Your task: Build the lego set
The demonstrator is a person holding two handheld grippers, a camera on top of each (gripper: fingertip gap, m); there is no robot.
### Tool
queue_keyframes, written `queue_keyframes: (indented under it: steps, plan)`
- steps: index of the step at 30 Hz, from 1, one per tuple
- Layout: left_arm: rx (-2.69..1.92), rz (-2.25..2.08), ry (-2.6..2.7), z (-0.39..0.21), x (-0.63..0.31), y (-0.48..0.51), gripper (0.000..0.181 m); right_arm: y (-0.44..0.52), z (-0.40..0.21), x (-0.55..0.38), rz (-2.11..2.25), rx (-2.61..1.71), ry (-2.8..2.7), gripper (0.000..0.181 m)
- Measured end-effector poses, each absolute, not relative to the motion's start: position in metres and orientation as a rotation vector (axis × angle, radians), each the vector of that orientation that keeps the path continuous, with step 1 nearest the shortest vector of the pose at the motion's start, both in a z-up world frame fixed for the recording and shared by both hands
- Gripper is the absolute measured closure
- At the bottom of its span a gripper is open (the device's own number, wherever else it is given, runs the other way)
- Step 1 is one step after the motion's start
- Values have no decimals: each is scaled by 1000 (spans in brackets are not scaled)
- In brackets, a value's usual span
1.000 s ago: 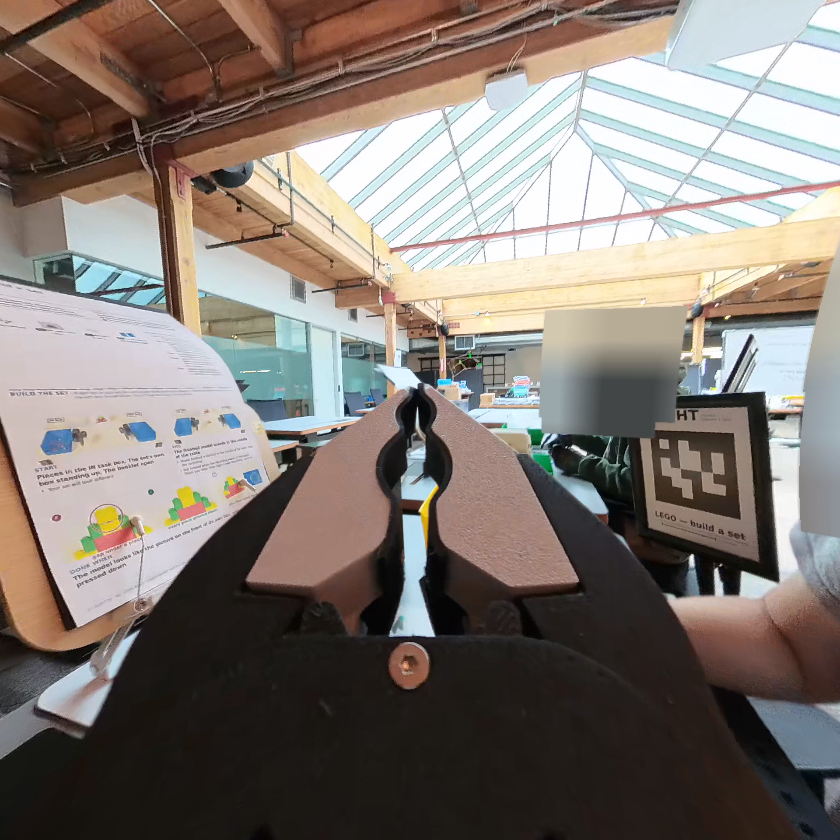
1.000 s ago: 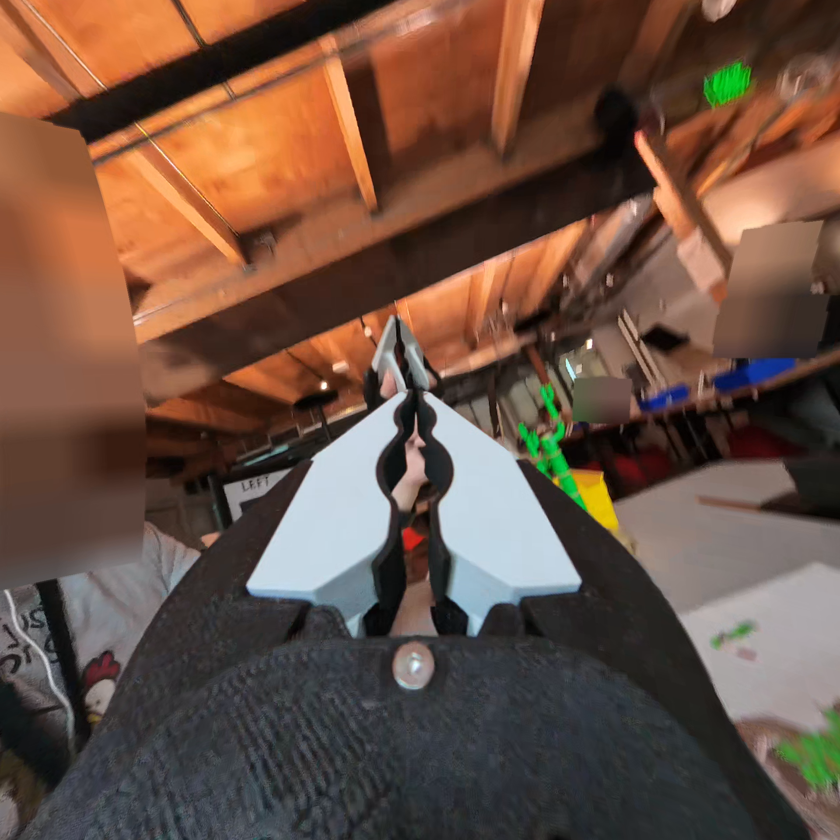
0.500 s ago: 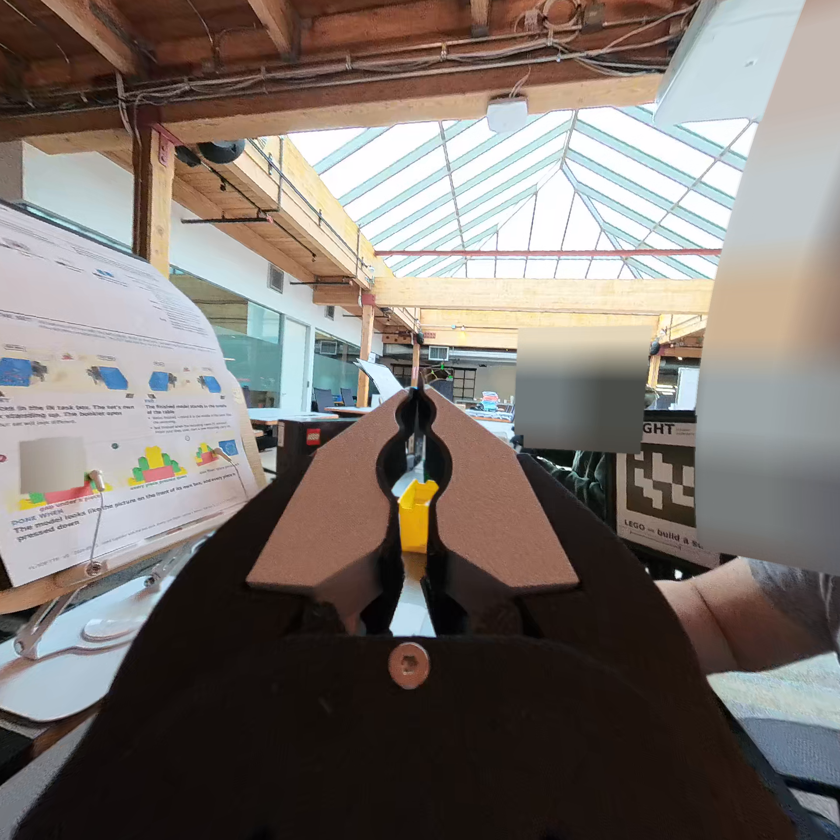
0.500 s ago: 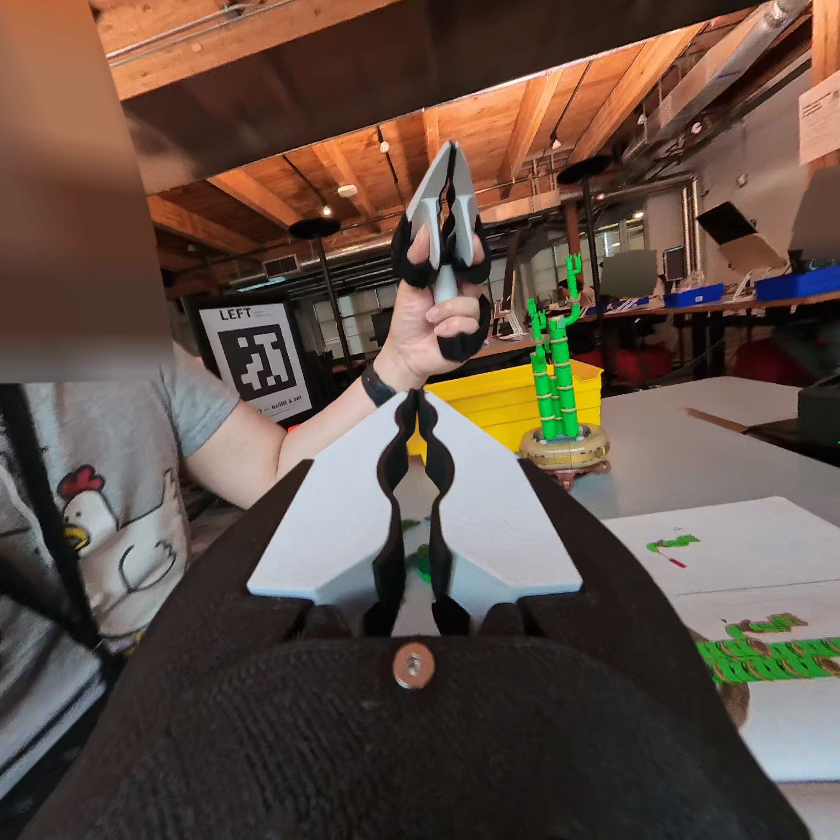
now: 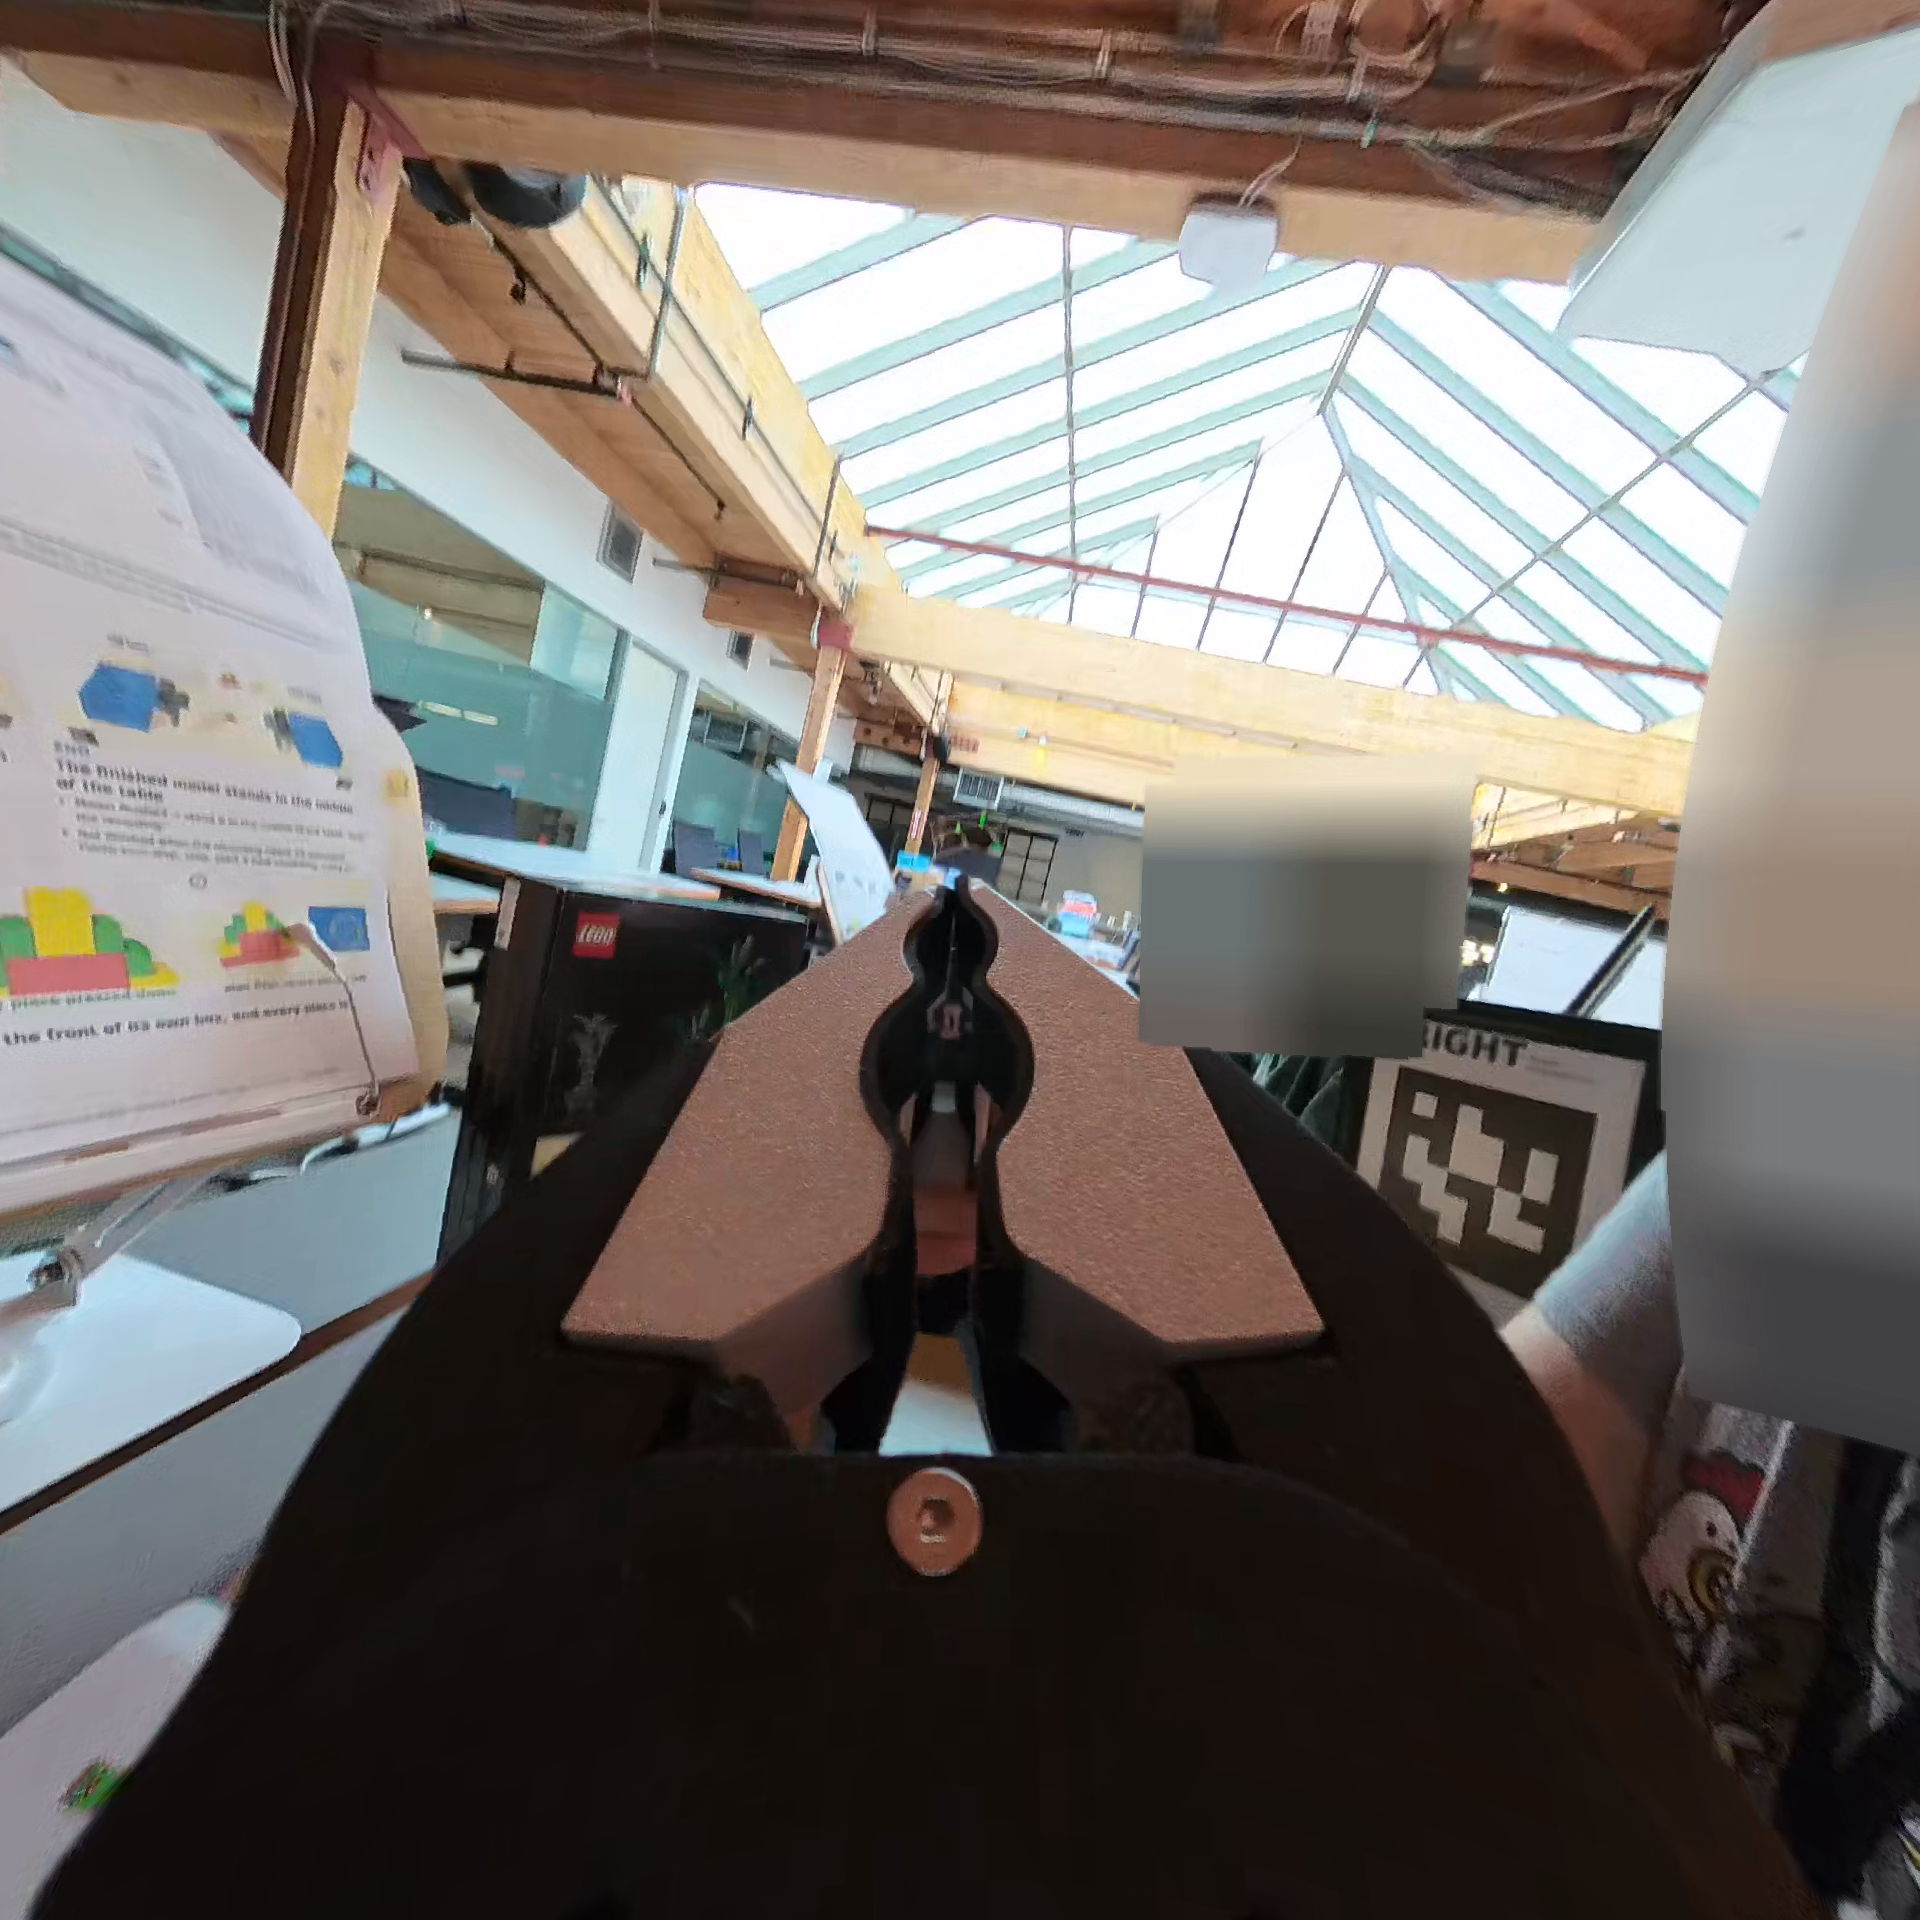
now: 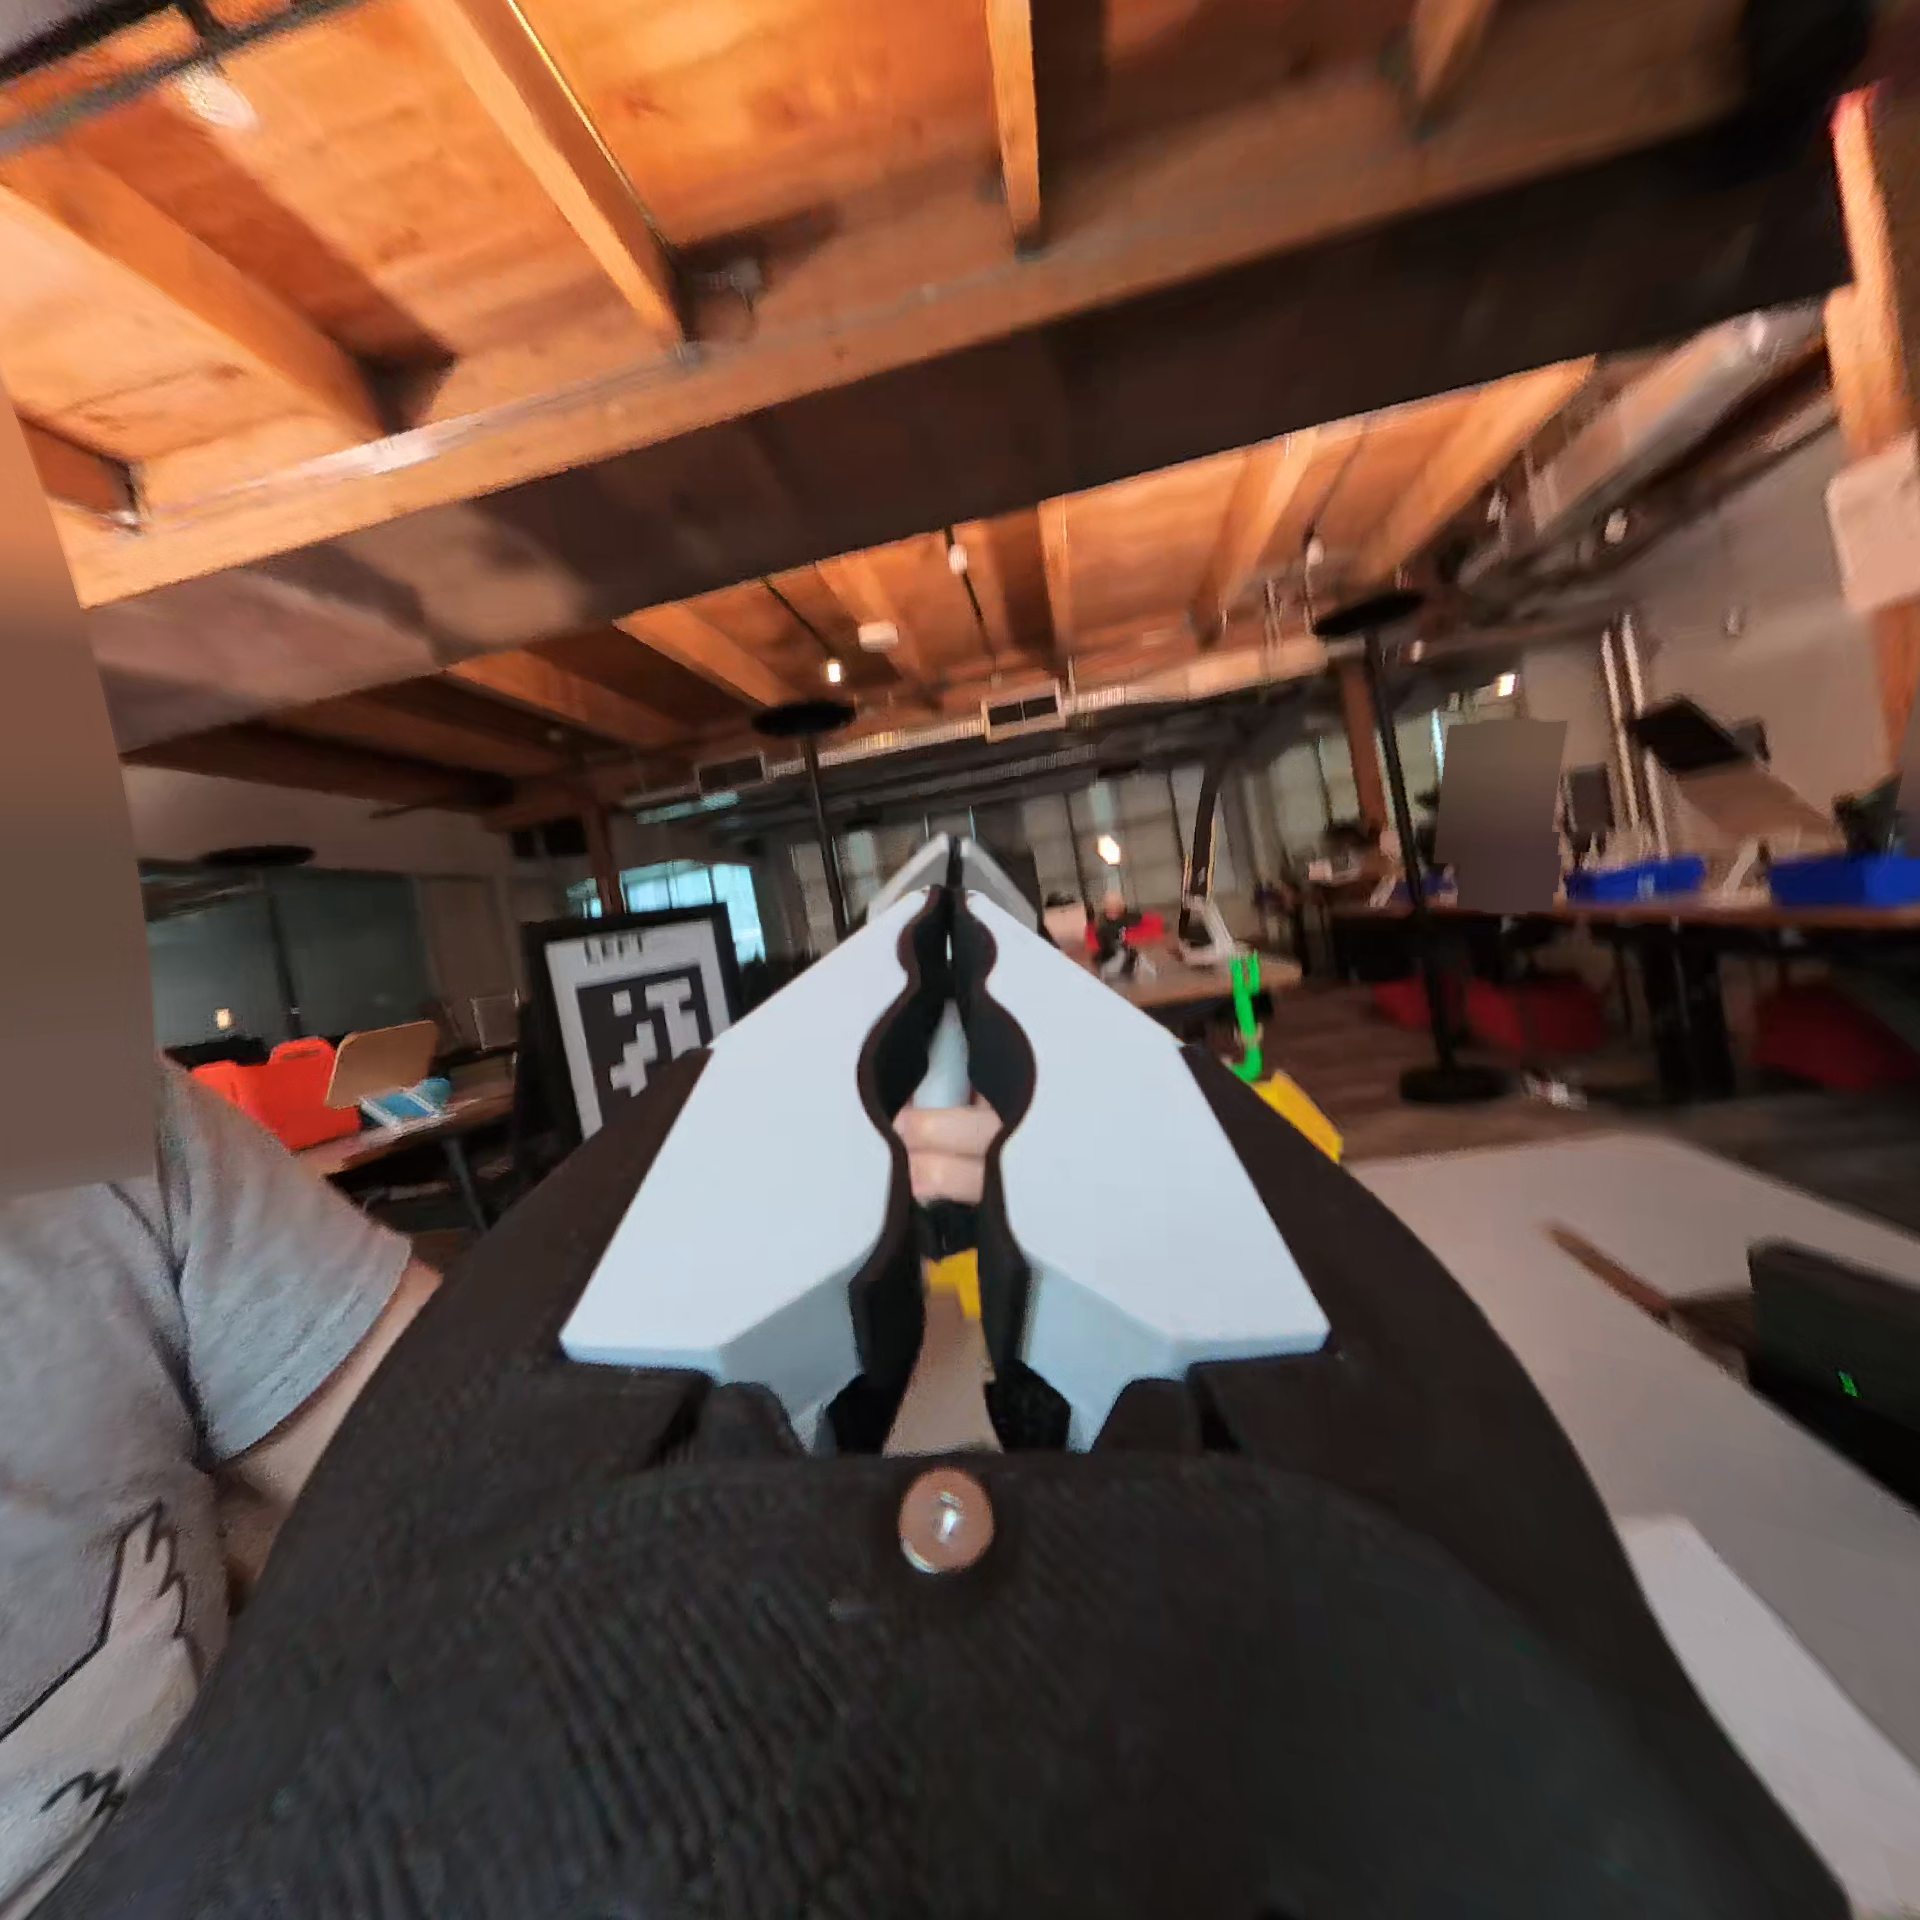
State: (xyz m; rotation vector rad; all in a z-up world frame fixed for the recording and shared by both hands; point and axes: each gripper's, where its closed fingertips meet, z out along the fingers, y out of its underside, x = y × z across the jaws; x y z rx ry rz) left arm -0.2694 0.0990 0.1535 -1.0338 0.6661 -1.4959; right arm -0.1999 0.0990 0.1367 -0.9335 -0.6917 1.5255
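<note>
Lego pieces barely show at this moment: a green stalk model (image 6: 1244, 1013) stands at the far right of the right wrist view, beside a yellow bin (image 6: 1299, 1117), and a dark set box (image 5: 623, 1023) stands upright past the left tool, left of centre. No loose brick is clearly in view. Such bricks are likely light, stiff and smooth-sided, so they should be pinched across two flat side walls rather than over the studs, and a tall thin stalk would probably snap apart if taken high up.

Both tools are raised off the white surface (image 6: 1621, 1195) and point toward each other. The left tool (image 5: 961, 896), with brown fingers, is closed to a narrow slit with tips meeting, and nothing is held in it. The right tool (image 6: 949, 902), with pale fingers, is likewise closed tip to tip and empty; through its gap a hand (image 6: 940, 1143) gripping the other tool is visible.

An instruction sheet (image 5: 177, 790) leans on a stand at near left, and black-and-white marker boards (image 5: 1491, 1153) stand behind.
</note>
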Motion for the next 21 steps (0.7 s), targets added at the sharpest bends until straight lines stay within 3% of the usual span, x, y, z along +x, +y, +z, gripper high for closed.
queue_keyframes:
  steps: [12, 21]
  plan:
    - [-1308, -1394, 519, 120, -283, 150, 181, 146, 91, -219, 1289, -1219, -690, 181]
    - [-1434, -1343, 507, 120, -284, 147, 181, 118, 135, -212, 1155, -1143, -704, 181]
